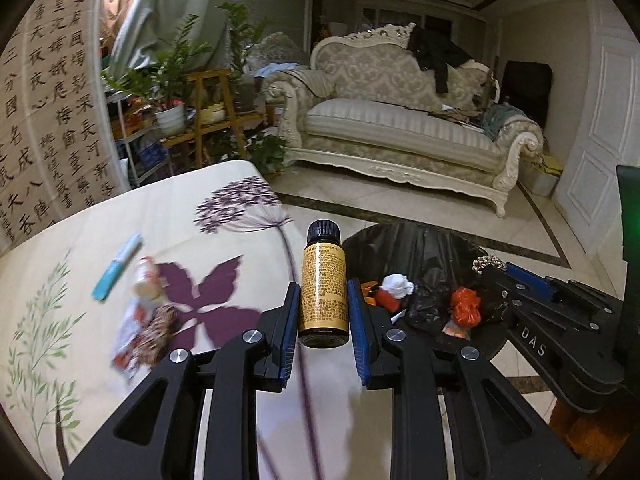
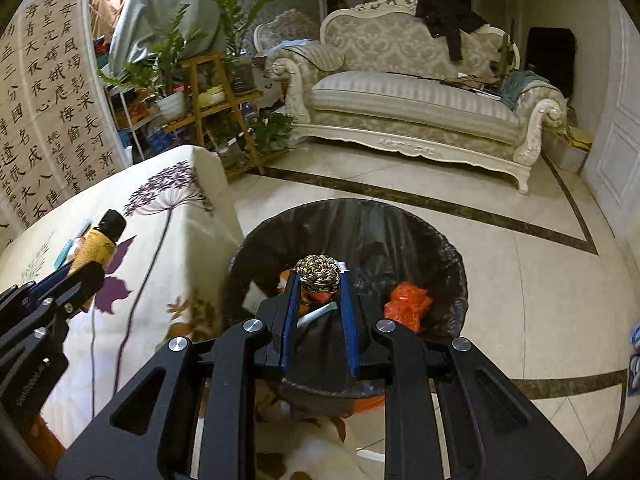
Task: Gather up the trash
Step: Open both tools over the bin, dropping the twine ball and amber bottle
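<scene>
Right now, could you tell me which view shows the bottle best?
The left wrist view: the bottle stands whole and sharp between the left hand-held gripper pads, label readable. The right wrist view shows only its cap and upper label at the left edge.

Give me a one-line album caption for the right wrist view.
Right gripper holds a braided cord ball over the black-lined trash bin.
</scene>
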A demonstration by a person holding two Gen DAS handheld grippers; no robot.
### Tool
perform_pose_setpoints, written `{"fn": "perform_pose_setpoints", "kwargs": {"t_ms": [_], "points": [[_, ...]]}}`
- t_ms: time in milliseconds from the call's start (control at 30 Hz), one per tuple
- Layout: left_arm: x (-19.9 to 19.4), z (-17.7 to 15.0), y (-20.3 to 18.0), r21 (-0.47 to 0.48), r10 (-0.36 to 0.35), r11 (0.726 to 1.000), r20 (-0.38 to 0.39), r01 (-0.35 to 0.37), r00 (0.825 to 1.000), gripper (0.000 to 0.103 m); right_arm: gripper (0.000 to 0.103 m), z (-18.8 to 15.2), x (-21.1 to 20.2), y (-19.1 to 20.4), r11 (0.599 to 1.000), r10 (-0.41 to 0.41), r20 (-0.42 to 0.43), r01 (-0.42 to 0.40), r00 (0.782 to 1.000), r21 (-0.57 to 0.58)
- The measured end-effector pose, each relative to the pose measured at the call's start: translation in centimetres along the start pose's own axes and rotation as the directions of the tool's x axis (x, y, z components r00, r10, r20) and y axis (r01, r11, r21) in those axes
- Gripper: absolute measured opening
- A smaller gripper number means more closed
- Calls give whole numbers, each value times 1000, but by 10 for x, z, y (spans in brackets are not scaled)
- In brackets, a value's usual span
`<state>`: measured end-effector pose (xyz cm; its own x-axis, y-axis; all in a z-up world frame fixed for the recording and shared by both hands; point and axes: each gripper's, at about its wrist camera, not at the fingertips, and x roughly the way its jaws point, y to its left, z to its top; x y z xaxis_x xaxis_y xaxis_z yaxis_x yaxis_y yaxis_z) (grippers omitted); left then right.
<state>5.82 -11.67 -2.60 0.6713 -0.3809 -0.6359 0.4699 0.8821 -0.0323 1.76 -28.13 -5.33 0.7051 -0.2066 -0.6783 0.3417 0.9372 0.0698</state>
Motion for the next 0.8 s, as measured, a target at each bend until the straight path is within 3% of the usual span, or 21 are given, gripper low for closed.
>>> {"fn": "perform_pose_setpoints", "kwargs": {"t_ms": [433, 533, 600, 800], "points": [[53, 20, -43, 80, -12, 997, -46, 16, 999, 25, 22, 12, 35, -32, 998, -13, -28, 14, 1000, 54], [61, 21, -48, 93, -9, 996, -65, 15, 998, 32, 33, 12, 41, -40, 997, -23, -34, 25, 999, 74], [63, 21, -49, 99, -4, 995, -67, 11, 998, 42, 34, 11, 42, -43, 996, -27, -35, 30, 999, 81], [60, 17, -46, 83, 7, 997, -67, -1, 998, 58, 40, 7, 37, -49, 993, -45, -26, 48, 999, 107]]}}
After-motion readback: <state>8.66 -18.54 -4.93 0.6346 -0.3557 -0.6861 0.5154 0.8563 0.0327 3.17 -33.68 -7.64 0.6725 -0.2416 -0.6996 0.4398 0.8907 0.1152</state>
